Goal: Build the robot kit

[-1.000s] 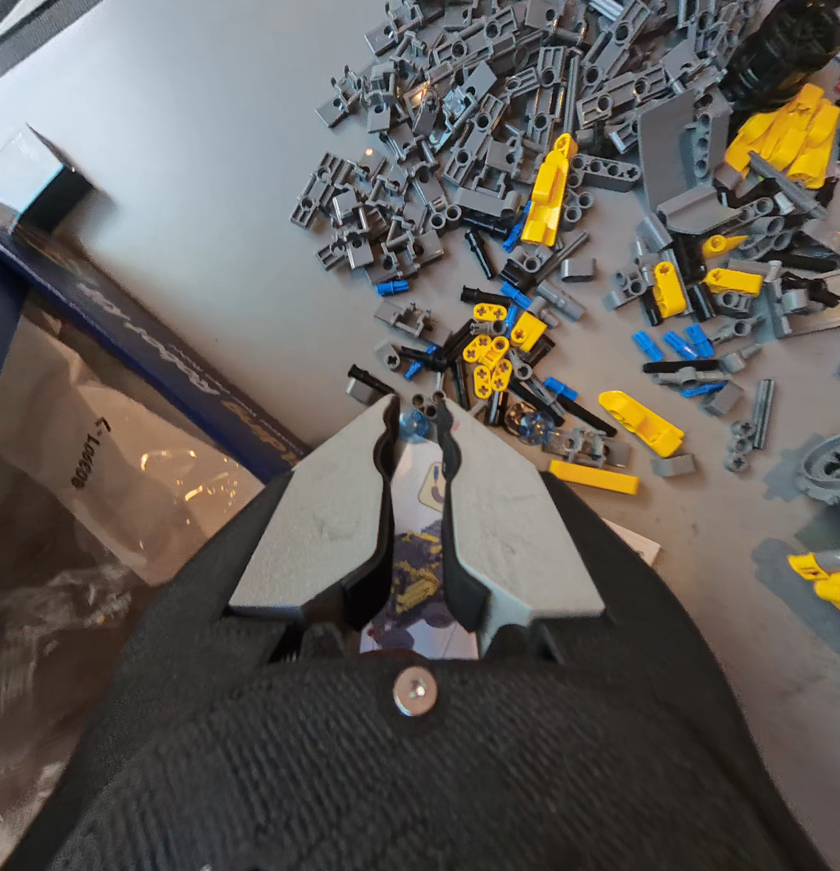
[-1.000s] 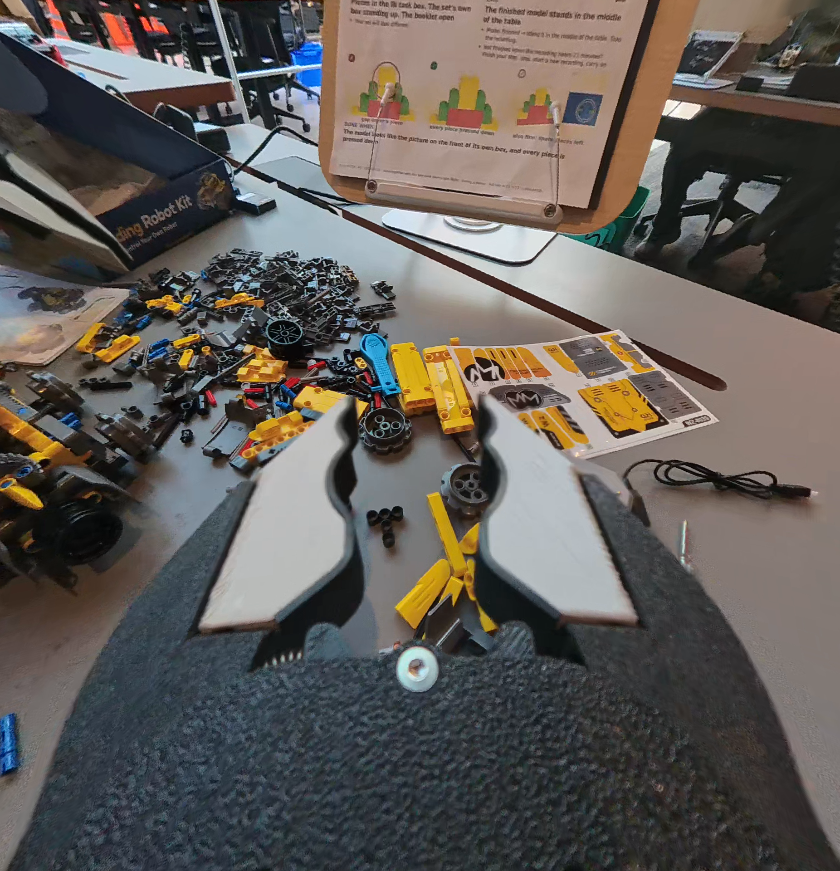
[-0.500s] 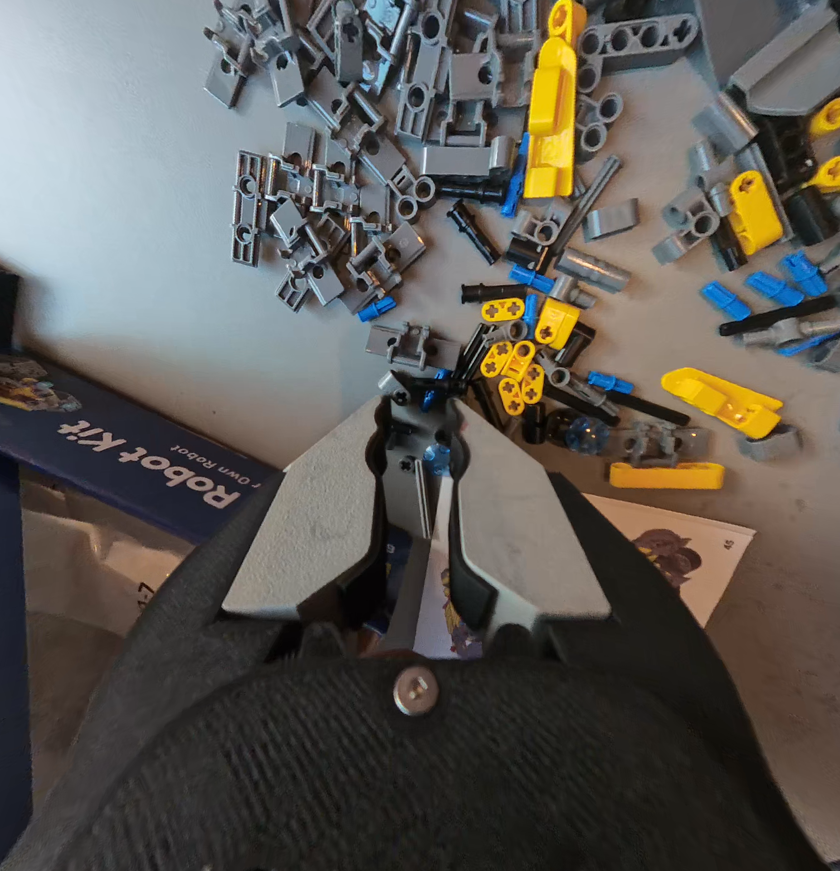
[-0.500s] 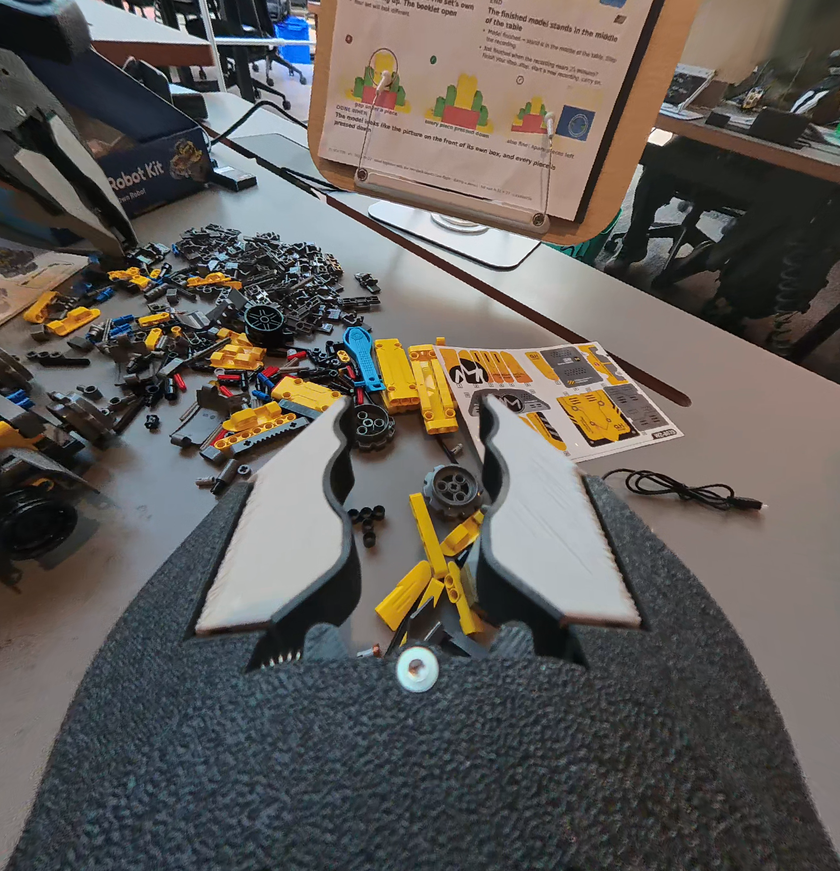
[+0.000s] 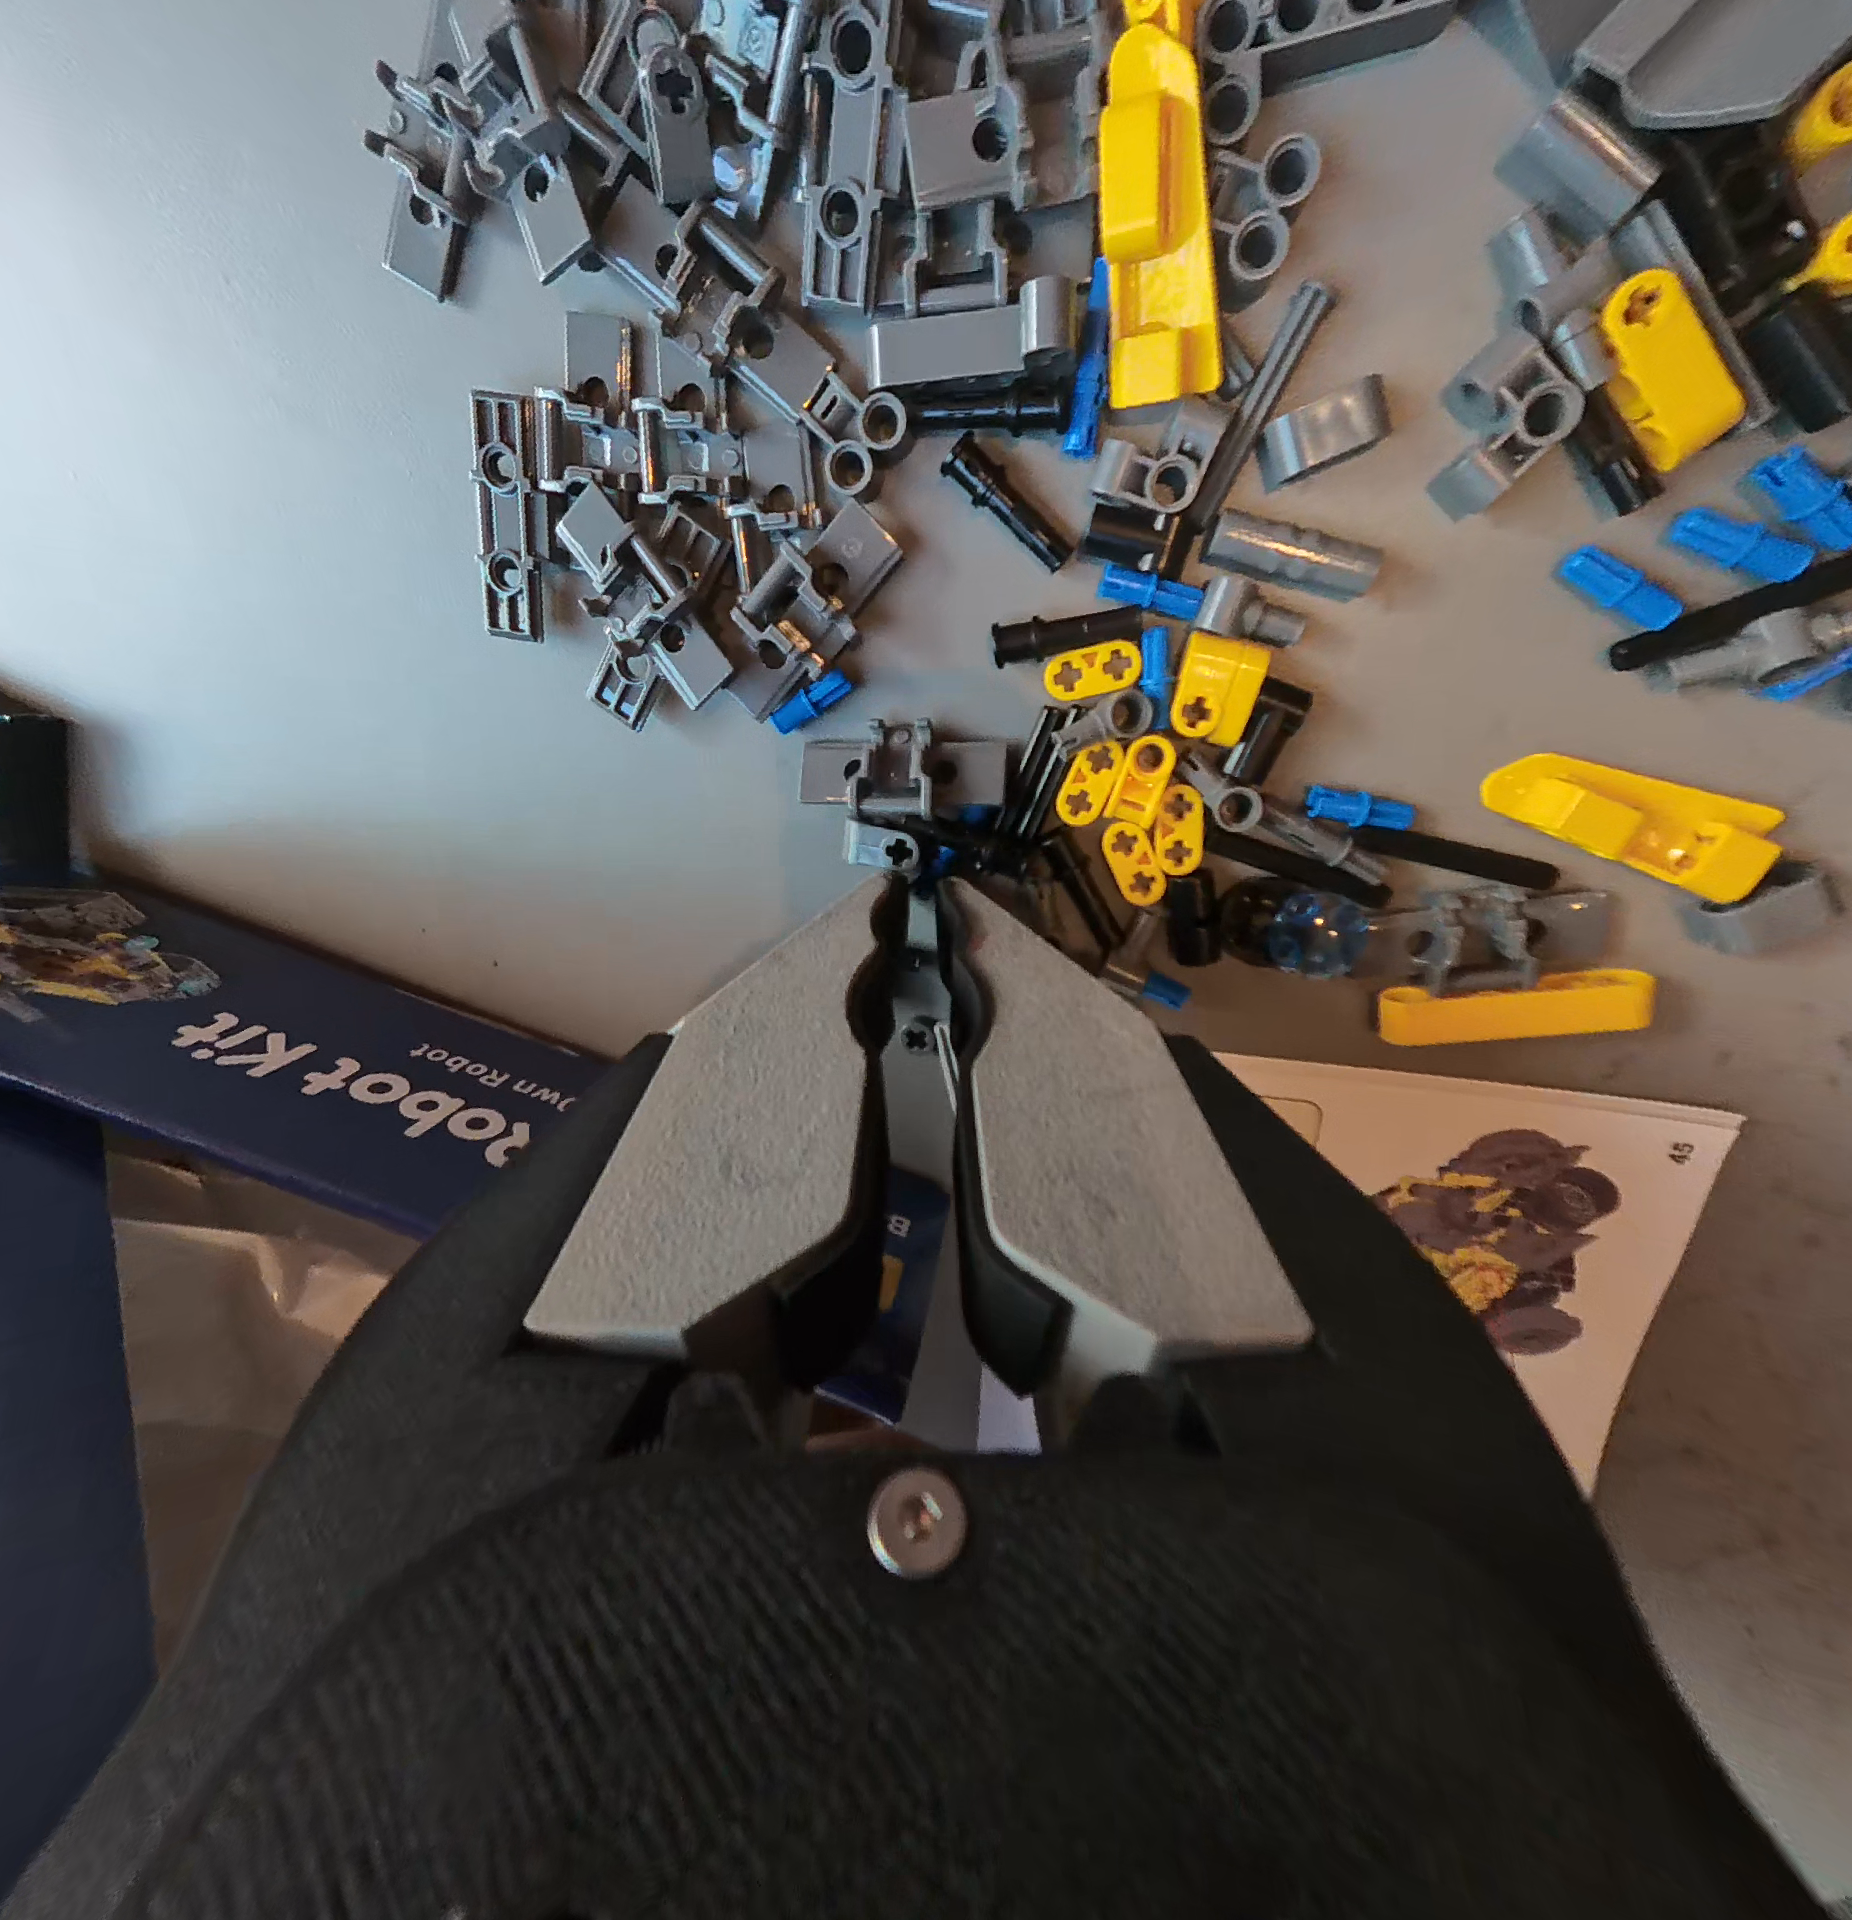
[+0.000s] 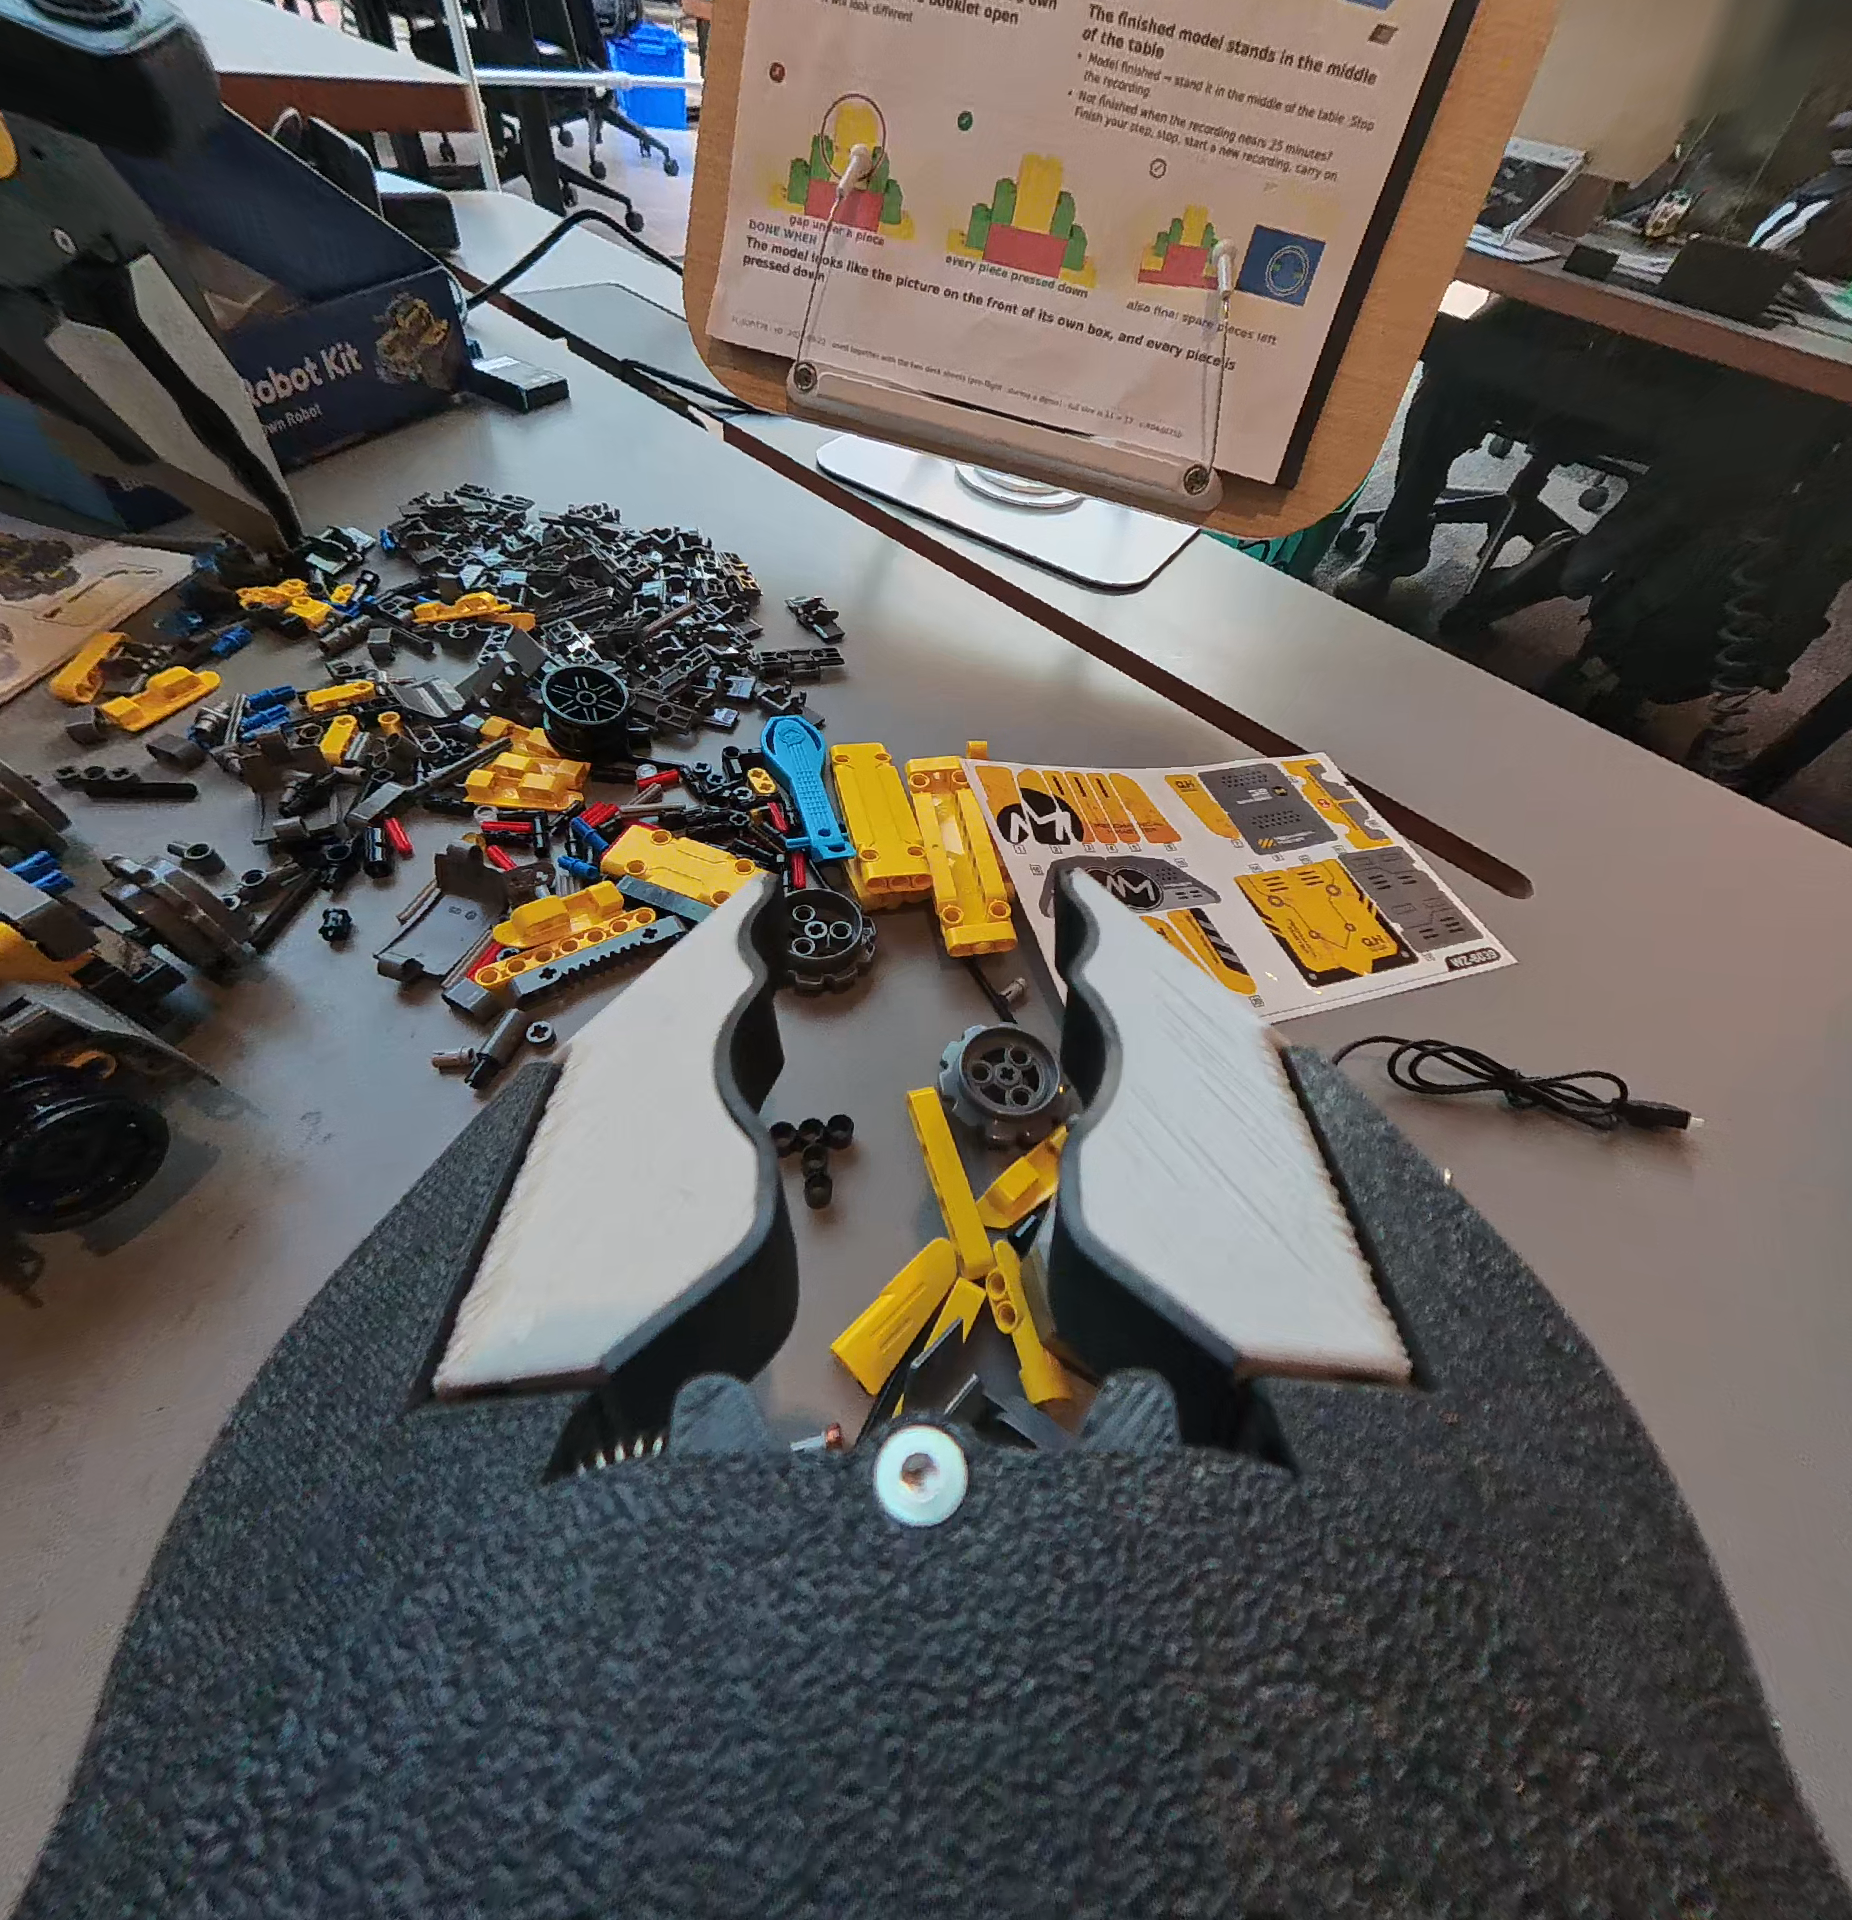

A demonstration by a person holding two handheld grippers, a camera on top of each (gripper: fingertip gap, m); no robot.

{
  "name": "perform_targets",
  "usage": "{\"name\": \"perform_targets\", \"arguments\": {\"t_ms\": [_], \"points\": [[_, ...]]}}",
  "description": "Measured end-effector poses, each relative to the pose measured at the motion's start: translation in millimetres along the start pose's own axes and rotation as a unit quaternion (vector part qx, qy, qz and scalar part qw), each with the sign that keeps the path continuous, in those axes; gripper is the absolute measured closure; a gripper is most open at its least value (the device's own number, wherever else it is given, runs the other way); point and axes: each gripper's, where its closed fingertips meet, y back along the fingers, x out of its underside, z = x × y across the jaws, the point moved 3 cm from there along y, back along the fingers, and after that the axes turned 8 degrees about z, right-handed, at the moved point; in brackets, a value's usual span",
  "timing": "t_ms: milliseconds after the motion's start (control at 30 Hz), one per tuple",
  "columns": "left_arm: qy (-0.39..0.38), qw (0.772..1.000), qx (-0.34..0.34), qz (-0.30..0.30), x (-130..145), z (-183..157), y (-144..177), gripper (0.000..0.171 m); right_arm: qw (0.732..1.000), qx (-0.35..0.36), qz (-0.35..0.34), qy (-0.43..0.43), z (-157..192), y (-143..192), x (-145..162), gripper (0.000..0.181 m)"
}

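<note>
A grey axle connector (image 5: 917, 997) is pinched by the left gripper (image 5: 920, 894); it could be twisted loose against crowded pins (image 5: 1015, 831); the right gripper (image 6: 906, 904) is spread, empty

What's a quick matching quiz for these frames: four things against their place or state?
1. left gripper
2. right gripper
3. blue tool
4. cable

A. open, above loose yellow pieces
B. on the table near the sticker sheet
C. shut on a grey piece
D. lying just left of the yellow panels

Pairs: 1-C, 2-A, 3-D, 4-B
</note>
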Motion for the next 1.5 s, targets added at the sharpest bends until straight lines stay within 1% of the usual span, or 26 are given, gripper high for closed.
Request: {"name": "perform_targets", "arguments": {"t_ms": [133, 300, 367, 467, 533, 600, 833, 1100, 1267, 1500], "points": [[-0.014, 1.0, 0.008, 0.002, 1, -2, 1, 0.168, 1.0, -0.001, 0.0, 0.001, 1, 0, 0, 0.131], [-0.01, 0.999, 0.036, -0.007, 0, -6, 2, 0.159, 1.0, -0.001, 0.002, 0.005, 1, -1, 0, 0.132], [-0.001, 0.999, 0.035, -0.006, -1, -4, 2, 0.155, 1.0, -0.002, 0.001, 0.006, 2, 0, 0, 0.132], [-0.007, 0.999, 0.032, -0.006, -2, -2, 2, 0.155, 1.0, -0.002, 0.001, 0.007, 2, -1, 0, 0.133], [-0.013, 0.999, 0.034, -0.007, -3, -2, 1, 0.157, 1.0, -0.003, 0.002, 0.007, 3, -1, 0, 0.134], [-0.017, 0.999, 0.045, -0.007, -4, -5, 1, 0.165, 1.0, -0.003, 0.004, 0.008, 3, -2, 0, 0.134], [-0.015, 0.998, 0.055, -0.008, -3, -5, 1, 0.169, 1.0, -0.002, 0.005, 0.012, 3, -2, 0, 0.135], [0.002, 0.998, 0.043, -0.045, 5, -10, 4, 0.17, 1.0, -0.002, 0.008, 0.016, 5, -3, 0, 0.136], [0.022, 0.997, 0.037, -0.066, 8, -11, 17, 0.169, 1.0, -0.002, 0.013, 0.018, 5, -4, 2, 0.136], [0.037, 0.993, 0.012, -0.113, 11, -24, 34, 0.17, 1.0, 0.005, 0.003, 0.015, 3, -1, -1, 0.136]]}}
